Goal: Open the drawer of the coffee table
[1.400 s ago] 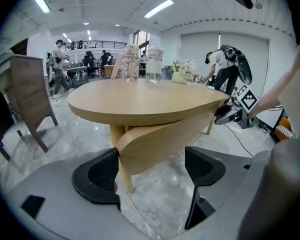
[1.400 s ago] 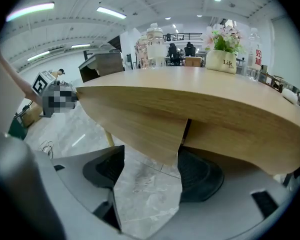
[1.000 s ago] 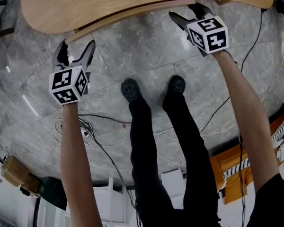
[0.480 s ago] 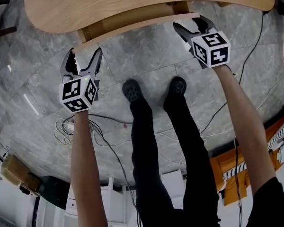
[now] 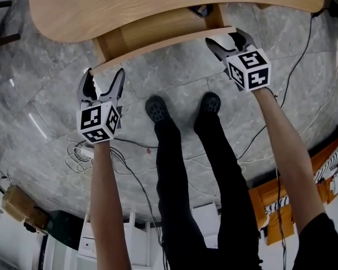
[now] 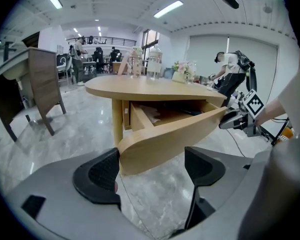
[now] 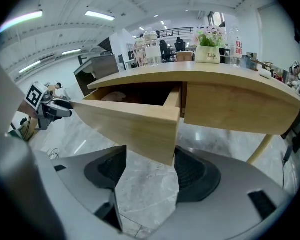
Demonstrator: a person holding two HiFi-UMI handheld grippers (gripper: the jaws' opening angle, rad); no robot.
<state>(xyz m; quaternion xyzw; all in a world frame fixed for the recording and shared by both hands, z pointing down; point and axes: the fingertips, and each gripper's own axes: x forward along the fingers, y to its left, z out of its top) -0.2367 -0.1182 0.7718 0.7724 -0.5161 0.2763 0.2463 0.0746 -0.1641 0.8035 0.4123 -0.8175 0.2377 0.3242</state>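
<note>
Drawer (image 5: pixel 163 41) sits partly out from under the coffee table (image 5: pixel 158 4), so I judge the job mostly done, with a little more pulling left. Its pale wood front is smooth and curved. My left tongs (image 5: pixel 104 79) and right tongs (image 5: pixel 227 40) gape at its two ends, clamping nothing.

Drawer (image 5: pixel 163 41) under coffee table (image 5: pixel 158 4); left tool (image 5: pixel 104 75), right tool (image 5: pixel 225 38) at its ends.
</note>
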